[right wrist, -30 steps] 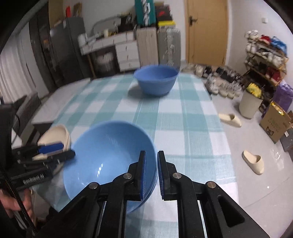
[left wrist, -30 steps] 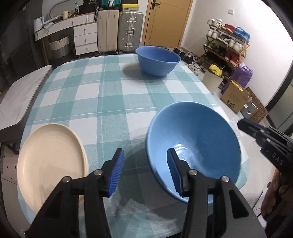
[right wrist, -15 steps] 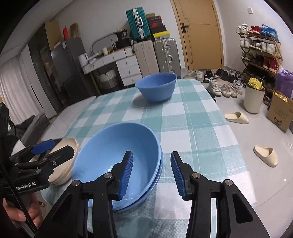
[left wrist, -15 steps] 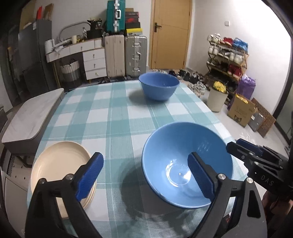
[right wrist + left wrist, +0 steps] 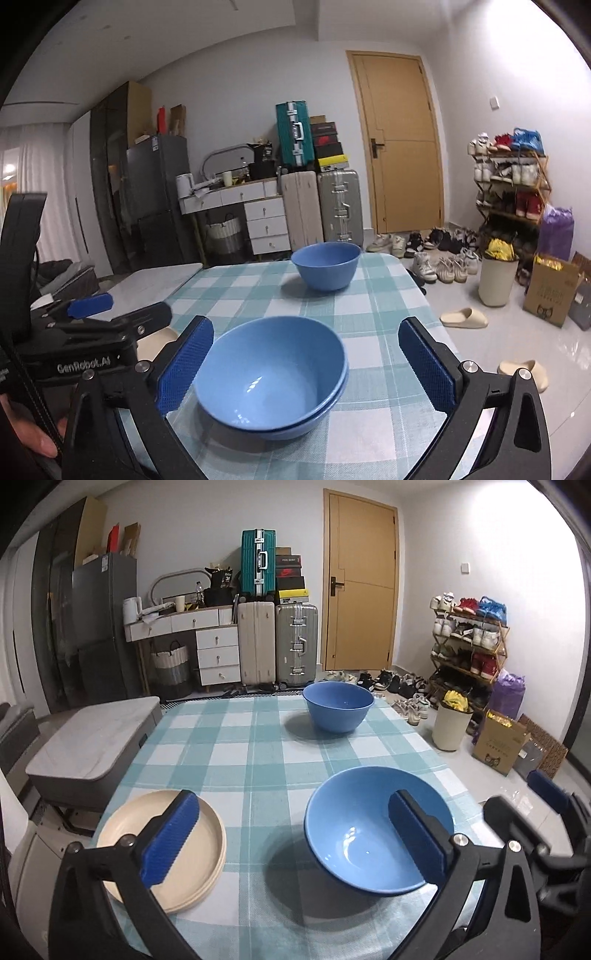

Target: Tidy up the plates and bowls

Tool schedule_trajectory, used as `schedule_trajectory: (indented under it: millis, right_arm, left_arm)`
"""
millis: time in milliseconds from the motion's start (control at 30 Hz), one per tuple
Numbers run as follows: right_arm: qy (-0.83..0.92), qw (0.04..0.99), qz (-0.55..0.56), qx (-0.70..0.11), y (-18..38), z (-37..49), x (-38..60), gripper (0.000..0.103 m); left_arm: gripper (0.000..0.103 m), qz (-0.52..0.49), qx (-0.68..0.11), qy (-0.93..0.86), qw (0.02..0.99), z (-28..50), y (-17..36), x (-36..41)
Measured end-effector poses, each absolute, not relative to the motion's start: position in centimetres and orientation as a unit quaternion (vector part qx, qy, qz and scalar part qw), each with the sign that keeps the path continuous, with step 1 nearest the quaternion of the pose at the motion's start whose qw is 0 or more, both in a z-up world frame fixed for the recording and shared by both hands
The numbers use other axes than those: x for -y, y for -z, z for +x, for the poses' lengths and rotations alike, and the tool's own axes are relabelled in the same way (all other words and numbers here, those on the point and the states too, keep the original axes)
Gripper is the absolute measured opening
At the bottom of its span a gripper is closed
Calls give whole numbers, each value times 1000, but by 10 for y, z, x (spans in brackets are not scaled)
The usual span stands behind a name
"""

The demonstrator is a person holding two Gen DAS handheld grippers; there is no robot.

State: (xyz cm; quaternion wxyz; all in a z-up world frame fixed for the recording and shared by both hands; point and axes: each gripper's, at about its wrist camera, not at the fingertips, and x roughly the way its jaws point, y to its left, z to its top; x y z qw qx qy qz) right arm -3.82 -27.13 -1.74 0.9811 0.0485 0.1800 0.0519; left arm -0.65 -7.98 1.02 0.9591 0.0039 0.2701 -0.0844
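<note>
Blue bowls point(image 5: 271, 373) sit nested at the near edge of our checked tablecloth point(image 5: 236, 749) — beside the cream plates point(image 5: 184, 849) (stacked) — while our left gripper point(image 5: 291, 842) and right gripper point(image 5: 304, 369) spread wider, holding nothing.

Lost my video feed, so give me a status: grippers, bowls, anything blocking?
Left gripper and right gripper opening, nothing gripped. Nested blue bowls on table; third blue bowl at far end. Cream plates stacked. Path looks clear.
</note>
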Motion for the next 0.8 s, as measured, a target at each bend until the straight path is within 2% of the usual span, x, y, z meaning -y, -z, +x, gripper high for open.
schedule_trajectory:
  millis: [433, 800]
  right_arm:
    - [-56, 983, -1, -177, 14, -73, 247, 102]
    - [-40, 981, -19, -186, 11, -66, 242, 102]
  left_arm:
    - [103, -6, -260, 97, 961, -30, -14, 79]
    - [103, -34, -291, 101, 951, -18, -5, 66]
